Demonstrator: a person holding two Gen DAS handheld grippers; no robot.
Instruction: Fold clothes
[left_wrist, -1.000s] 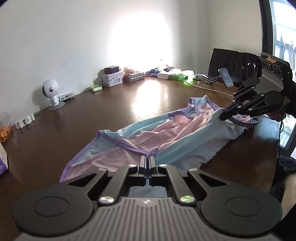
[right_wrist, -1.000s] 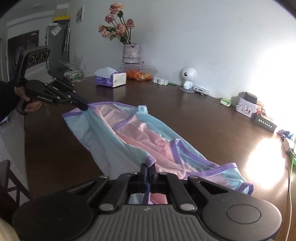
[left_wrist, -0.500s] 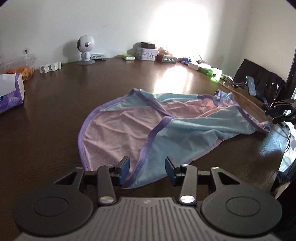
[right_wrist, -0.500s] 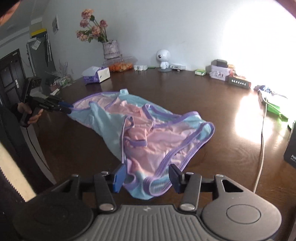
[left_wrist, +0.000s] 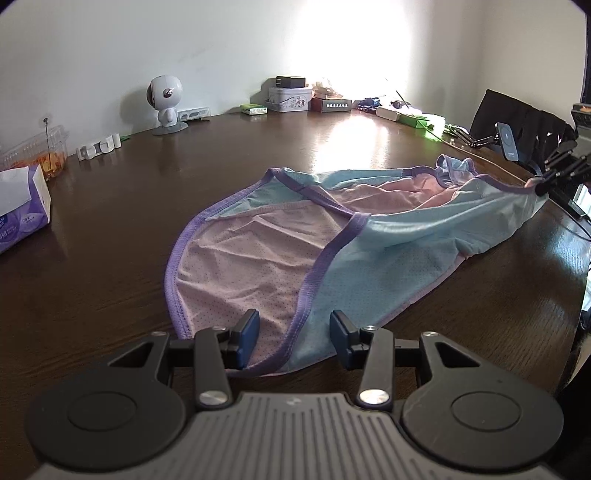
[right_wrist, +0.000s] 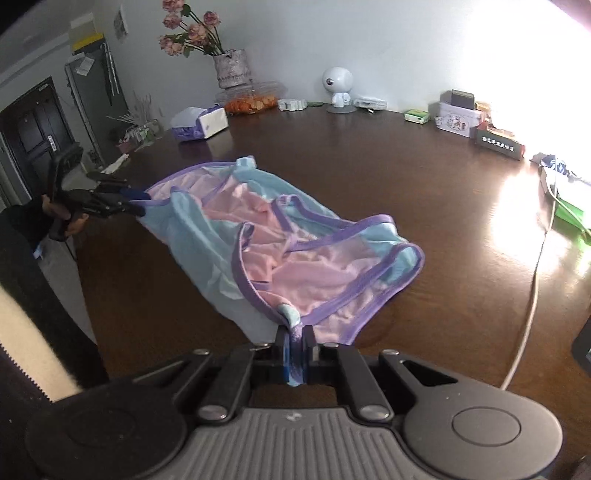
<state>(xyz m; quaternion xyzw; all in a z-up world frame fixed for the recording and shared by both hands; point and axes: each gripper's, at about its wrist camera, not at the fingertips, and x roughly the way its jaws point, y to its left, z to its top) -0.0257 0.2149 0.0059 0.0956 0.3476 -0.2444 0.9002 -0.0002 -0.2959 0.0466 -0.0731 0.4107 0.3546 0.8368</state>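
Pinching garment (right_wrist: 288, 258) hem: right gripper (right_wrist: 294, 352), just closed; flowers (right_wrist: 188, 29) its view only. Left gripper (left_wrist: 293, 338) released, hem between its fingers.

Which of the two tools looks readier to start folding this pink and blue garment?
Right. The right tool has just closed and is shut on the garment at its purple-trimmed edge. The left tool is open, with the near hem lying between its pads, unpinched, so it probably needs to close first.

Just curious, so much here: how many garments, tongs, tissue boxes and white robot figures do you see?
Garment: 1
Tongs: 2 (left tongs, just opened; right tongs, shut on garment)
Tissue box: 1
White robot figure: 1
Total: 5
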